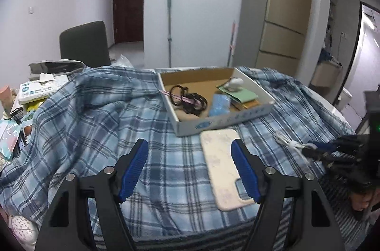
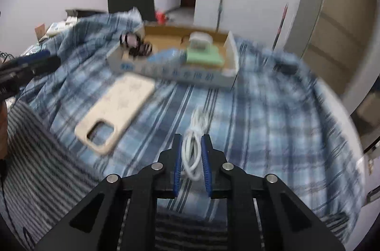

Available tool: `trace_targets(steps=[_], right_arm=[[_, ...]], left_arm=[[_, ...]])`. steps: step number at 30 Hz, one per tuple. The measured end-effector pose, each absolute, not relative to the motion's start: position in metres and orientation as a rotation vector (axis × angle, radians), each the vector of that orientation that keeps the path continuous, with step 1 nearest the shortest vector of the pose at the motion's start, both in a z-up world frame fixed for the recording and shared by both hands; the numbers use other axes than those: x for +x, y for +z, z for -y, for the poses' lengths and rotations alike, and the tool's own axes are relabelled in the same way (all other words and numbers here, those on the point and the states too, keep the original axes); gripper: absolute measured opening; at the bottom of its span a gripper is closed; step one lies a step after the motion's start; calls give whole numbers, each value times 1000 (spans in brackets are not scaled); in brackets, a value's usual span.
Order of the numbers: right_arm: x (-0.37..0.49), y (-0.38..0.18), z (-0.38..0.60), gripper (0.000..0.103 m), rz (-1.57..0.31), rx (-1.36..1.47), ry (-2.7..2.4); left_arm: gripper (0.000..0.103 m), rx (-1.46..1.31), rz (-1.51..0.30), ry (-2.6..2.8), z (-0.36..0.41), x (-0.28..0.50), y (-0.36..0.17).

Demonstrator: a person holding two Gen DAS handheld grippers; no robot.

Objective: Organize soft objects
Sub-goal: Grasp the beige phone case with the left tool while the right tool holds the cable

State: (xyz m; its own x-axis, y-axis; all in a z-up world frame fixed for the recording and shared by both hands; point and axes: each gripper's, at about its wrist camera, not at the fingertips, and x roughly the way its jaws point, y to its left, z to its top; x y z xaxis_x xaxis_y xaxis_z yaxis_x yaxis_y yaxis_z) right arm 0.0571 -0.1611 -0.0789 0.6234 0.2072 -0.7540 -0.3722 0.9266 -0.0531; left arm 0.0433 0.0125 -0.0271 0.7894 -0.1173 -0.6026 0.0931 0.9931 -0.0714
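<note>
Right gripper (image 2: 192, 158) clamped onto the coiled white cable (image 2: 193, 144), down on the plaid blanket (image 2: 261, 120) just in front of the cardboard tray (image 2: 180, 76). Looks light and floppy, loops likely to sag and unravel, so best grabbed across the bundled middle, not a loose end. Left gripper (image 1: 190, 170) wide open, gripping nothing, hovering over the near end of the beige phone case (image 1: 222, 163); bendy and a bit slick probably, so pinch along a long edge. Left wrist view shows hair ties (image 1: 187, 100) in the tray clearly; right wrist view, blurry, alone shows pads (image 2: 177, 156) squeezing the cable.
</note>
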Motion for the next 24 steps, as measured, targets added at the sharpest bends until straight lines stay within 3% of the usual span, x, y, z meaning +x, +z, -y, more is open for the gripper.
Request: trace_targets(steps=[6,8,10,12,15,24], right_arm=[[61,-98,173,19,-968,-128,378],[62,-93,170,25,-946,-160,371],[66,-89,167,43,-926,-178,368],[73,-88,165,43,-917,-180,359],[83,-92,160,33,-939,-173,381],[94,-110,154,19,-1006,-166,369]], left_arm=[[74,29,-661,-111,6,44,-18],[74,37,-668,-104,10,48,-16],[74,50,-664,-101,16,51,-13],[74,60,-659,-106,21,52,-9],[74,76,-646,-100,26,53,-5],[74,43,-687,-81,18,67,-11]])
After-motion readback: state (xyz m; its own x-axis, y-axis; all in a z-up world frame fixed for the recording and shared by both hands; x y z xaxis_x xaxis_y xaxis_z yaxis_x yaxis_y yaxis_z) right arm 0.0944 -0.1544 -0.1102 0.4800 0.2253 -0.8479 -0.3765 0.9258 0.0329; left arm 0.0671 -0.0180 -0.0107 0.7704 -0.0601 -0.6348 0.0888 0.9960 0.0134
